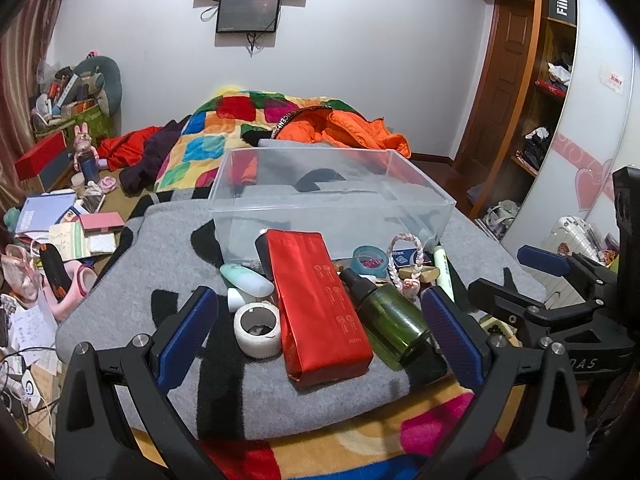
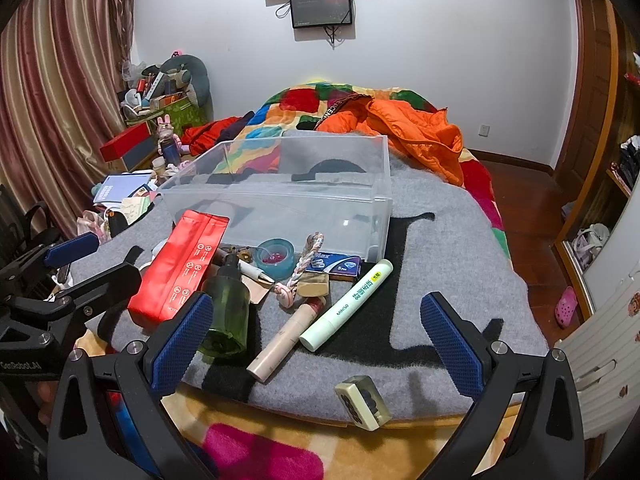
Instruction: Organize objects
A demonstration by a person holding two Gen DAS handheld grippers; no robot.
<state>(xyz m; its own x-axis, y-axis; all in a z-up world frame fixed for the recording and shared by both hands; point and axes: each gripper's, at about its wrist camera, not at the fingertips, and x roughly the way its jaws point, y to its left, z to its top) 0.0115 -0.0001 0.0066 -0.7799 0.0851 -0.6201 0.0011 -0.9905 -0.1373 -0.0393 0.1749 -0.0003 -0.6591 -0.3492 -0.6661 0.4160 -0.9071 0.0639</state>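
Observation:
A clear plastic bin [image 1: 416, 204] [image 2: 276, 216] stands empty on a grey blanket [image 1: 132, 312] [image 2: 460, 256]. In front of it lie a red foil pouch [image 1: 320, 308] [image 2: 180, 264], a green bottle [image 1: 392, 320] [image 2: 228, 316], a white tape roll [image 1: 258, 330], a mint tube [image 2: 348, 304], a pink tube [image 2: 286, 334], a teal tape roll [image 2: 276, 258], a braided charm [image 2: 304, 264] and a mahjong tile [image 2: 362, 402]. My left gripper [image 1: 320, 332] is open around the pouch and bottle. My right gripper [image 2: 316, 344] is open over the tubes.
A colourful quilt [image 1: 224, 128] and an orange jacket [image 2: 420, 132] lie behind the bin. Books and clutter cover the floor at left [image 1: 52, 232]. A wooden door [image 1: 504, 80] and shelves stand at right. The blanket's front edge is just under the grippers.

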